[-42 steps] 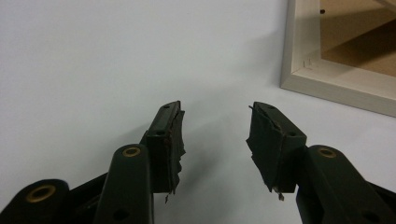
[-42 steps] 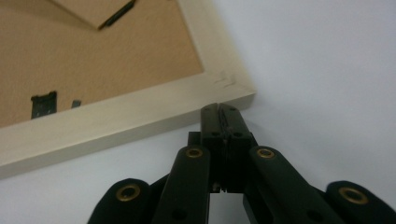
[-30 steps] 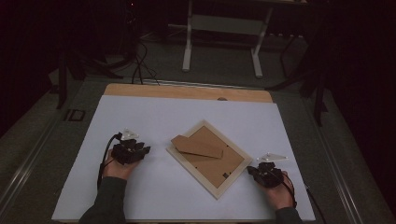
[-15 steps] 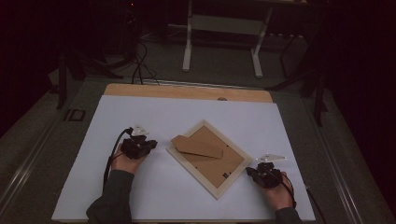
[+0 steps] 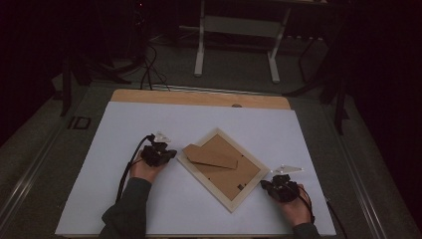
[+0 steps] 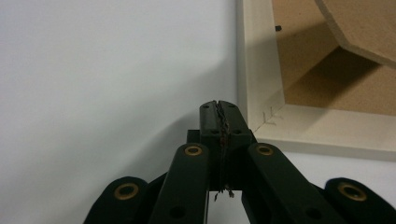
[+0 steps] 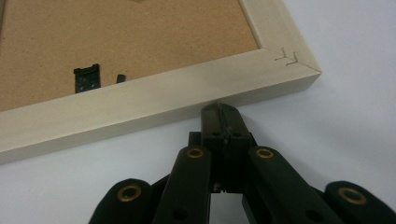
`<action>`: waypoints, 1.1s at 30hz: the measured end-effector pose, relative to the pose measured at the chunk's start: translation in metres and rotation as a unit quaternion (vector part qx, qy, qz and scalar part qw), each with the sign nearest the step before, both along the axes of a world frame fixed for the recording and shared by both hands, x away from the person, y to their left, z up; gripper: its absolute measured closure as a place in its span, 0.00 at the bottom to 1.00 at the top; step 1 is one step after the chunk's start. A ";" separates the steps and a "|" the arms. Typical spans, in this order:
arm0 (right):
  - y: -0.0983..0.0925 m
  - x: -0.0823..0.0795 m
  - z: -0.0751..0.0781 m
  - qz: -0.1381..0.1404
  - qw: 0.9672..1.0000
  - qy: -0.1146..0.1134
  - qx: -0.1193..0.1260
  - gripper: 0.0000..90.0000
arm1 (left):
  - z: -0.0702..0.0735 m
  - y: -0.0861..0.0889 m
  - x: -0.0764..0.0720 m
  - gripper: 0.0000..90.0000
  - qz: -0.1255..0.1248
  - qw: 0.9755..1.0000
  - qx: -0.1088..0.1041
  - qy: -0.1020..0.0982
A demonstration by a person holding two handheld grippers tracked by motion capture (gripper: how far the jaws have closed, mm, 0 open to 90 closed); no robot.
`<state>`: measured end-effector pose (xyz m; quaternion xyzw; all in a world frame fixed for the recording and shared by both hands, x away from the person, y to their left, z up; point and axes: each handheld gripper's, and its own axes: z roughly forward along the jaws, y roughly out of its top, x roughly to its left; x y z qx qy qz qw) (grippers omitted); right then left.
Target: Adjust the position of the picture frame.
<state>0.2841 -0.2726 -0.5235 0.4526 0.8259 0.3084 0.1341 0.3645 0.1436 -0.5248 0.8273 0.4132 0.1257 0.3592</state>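
Observation:
A pale wooden picture frame [image 5: 186,165] lies face down and turned cornerwise on the white table sheet [image 5: 124,124], its brown backing board and stand leg [image 5: 211,155] on top. My left gripper [image 5: 169,155] is shut with nothing in it, its tip right beside the frame's left corner [image 6: 266,112]. Its jaws [image 6: 220,106] have just been closing. At the frame's lower right edge [image 7: 154,95] my right gripper [image 7: 220,109] is shut too, and its tip touches the wood. In the high view that right gripper [image 5: 266,186] sits at the frame's right corner.
A small black turn clip [image 7: 87,77] sits on the backing board near the frame's edge. A wooden strip [image 5: 199,98] runs along the table's far side. Beyond it stand a white table base [image 5: 236,30] and floor cables [image 5: 149,74].
My left gripper has slid to the right across the sheet, up to the frame's left corner. The right gripper and the frame have stayed where they were.

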 end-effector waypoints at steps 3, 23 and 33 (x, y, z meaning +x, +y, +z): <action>0.001 -0.001 0.000 0.001 1.000 0.000 -0.001 1.00 | -0.001 -0.005 0.002 1.00 -0.006 1.000 0.008 0.001; 0.011 0.008 0.000 0.007 1.000 -0.001 -0.008 1.00 | -0.004 -0.012 -0.003 1.00 -0.003 0.999 0.041 0.002; 0.014 0.015 0.000 0.012 1.000 0.001 -0.007 1.00 | -0.005 -0.007 -0.017 1.00 0.001 1.000 0.030 0.003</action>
